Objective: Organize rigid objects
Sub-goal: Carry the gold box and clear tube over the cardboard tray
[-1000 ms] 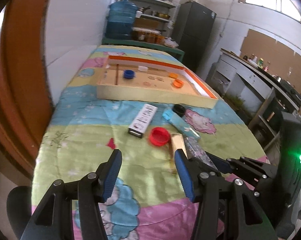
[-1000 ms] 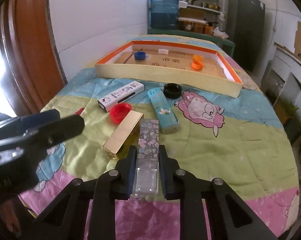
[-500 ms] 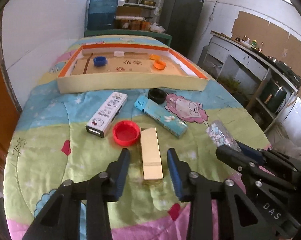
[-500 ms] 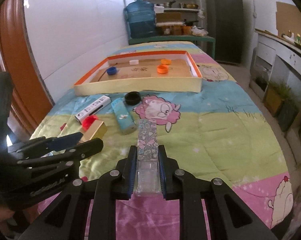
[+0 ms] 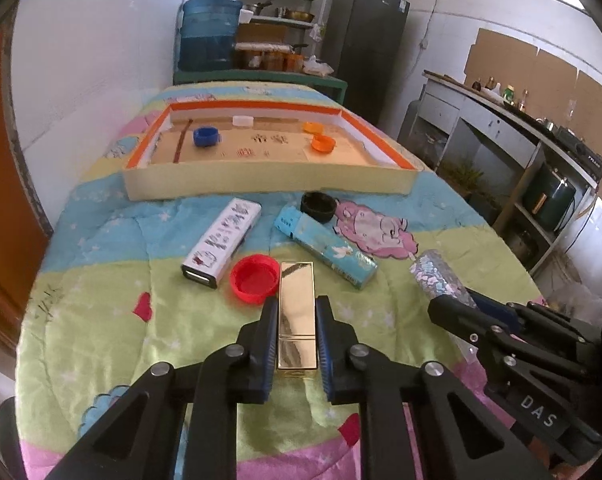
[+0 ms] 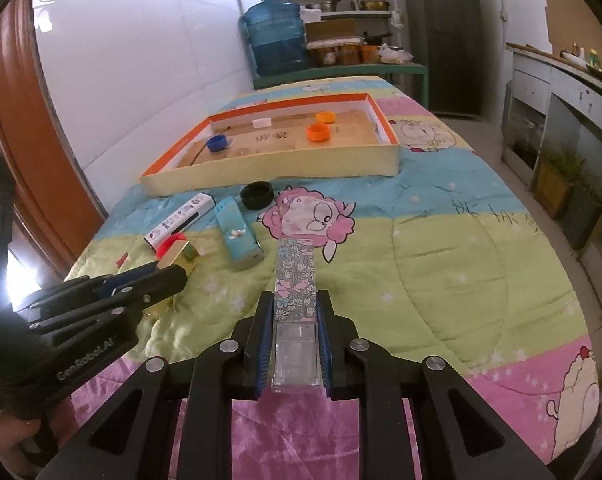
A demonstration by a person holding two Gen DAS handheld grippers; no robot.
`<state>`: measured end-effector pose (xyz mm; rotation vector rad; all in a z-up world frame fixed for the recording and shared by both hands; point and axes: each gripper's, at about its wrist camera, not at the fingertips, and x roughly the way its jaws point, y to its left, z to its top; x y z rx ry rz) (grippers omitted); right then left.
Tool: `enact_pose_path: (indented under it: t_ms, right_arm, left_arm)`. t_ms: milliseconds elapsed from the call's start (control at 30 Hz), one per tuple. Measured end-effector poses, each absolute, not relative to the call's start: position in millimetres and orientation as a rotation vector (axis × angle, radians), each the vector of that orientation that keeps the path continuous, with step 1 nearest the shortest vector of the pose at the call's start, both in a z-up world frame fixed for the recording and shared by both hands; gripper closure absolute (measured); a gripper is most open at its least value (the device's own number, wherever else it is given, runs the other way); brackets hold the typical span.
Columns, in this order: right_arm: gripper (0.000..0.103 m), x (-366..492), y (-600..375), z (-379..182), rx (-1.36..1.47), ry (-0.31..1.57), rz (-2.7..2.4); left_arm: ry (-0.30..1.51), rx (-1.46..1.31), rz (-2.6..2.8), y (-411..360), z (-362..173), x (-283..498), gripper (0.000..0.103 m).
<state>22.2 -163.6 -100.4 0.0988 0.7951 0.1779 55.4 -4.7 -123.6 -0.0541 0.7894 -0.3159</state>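
My left gripper (image 5: 297, 312) is shut on a gold box (image 5: 297, 304) that lies on the quilt, beside a red cap (image 5: 255, 278). My right gripper (image 6: 295, 308) is shut on a floral box with a clear end (image 6: 295, 280) and holds it above the quilt; it also shows in the left wrist view (image 5: 437, 276). A white box (image 5: 223, 242), a blue box (image 5: 327, 246) and a black cap (image 5: 319, 206) lie in front of the orange-rimmed tray (image 5: 261, 186), which holds a blue cap (image 5: 205, 136), a white cap (image 5: 243, 121) and two orange caps (image 5: 323, 143).
The quilt-covered table (image 6: 441, 248) runs along a white wall on the left, with an orange door frame at the near left. A water jug (image 6: 279, 42), shelves and a dark fridge stand beyond the table. A counter lines the right side.
My left gripper has moved forward and its jaws have closed around the gold box. My right gripper has carried the floral box to the right, away from the other boxes.
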Motion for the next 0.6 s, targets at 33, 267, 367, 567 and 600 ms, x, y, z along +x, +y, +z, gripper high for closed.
enact_pose_path:
  t_ms: [33,267,367,567,600]
  right_arm:
    - [0.083,22.2,-163.4,-98.8,0.098,0.792,0.18]
    - [0.083,30.9,-152.4,-77.7,0.075,0.742,0.214]
    - [0.083,39.6,-148.9,-65.8,0.071,0.717,0.232]
    - [0.083,65.4,-147.3,-41.8,0.063,0.684,0.258]
    - [0.083,69.3,-148.1,-38.7,0.066,0.682,0.263]
  left_arm:
    - [0.784,-0.056,-0.314,-3.4,-120.9,54.4,0.085]
    - [0.729,-0.069,-0.296,4.7,-92.2,54.5,0.085]
    - [0.7,-0.062,-0.28,8.9,-78.4,60.6,0.085]
    - [0.671,-0.062,-0.246,17.8,-58.8,81.2,0.085]
    - [0.669,-0.064,-0.242,19.2,-57.0,84.5,0.085]
